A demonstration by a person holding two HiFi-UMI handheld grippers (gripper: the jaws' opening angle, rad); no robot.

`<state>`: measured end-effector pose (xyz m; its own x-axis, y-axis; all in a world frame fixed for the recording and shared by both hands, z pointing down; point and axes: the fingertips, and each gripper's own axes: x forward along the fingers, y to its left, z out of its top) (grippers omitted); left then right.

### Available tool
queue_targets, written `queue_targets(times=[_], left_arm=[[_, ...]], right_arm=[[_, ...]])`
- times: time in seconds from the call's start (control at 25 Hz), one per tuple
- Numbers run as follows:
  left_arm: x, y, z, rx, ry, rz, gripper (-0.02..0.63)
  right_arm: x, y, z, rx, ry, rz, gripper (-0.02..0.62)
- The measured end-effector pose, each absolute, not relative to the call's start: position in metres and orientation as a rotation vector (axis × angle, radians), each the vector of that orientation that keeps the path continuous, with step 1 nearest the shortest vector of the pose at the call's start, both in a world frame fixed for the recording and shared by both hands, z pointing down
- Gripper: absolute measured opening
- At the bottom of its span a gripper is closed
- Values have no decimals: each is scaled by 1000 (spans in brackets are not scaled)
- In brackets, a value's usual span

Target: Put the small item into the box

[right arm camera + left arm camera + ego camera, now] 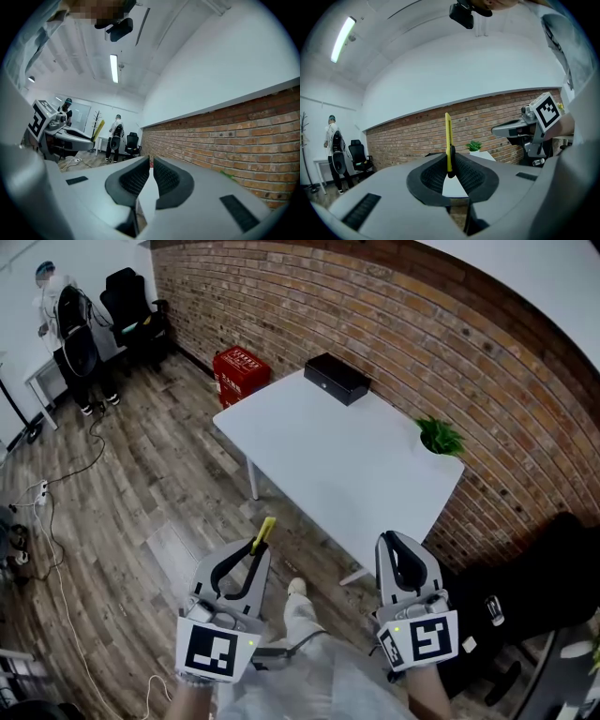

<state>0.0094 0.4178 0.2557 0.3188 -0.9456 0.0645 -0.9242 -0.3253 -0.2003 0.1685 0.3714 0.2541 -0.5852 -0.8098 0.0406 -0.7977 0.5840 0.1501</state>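
A slim yellow utility knife point(264, 532) stands up from my left gripper point(255, 554), which is shut on its lower end. In the left gripper view the yellow knife point(448, 136) rises between the two black pads of the left gripper point(450, 171). The black box point(337, 378) lies closed at the far end of the white table point(328, 474), well ahead of both grippers. My right gripper point(398, 545) hangs over the table's near edge, its jaws together with nothing between them; the right gripper point(151, 166) shows the same in its own view.
A small potted plant point(439, 438) stands at the table's right corner by the brick wall. A red crate point(240, 373) sits on the wood floor left of the table. A person point(70, 334) and office chairs point(131, 306) are far left. Cables run over the floor.
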Motion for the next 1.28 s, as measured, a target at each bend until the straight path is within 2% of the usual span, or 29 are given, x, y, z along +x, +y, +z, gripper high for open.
queue_targets(times=[0.4, 1.28], left_arm=[[-18, 355, 256, -2412, 1770, -267, 61], [-44, 116, 266, -2479, 1747, -306, 61]], right_arm=[[138, 301, 248, 1326, -2727, -243, 56], [106, 68, 272, 1343, -2684, -120, 56]])
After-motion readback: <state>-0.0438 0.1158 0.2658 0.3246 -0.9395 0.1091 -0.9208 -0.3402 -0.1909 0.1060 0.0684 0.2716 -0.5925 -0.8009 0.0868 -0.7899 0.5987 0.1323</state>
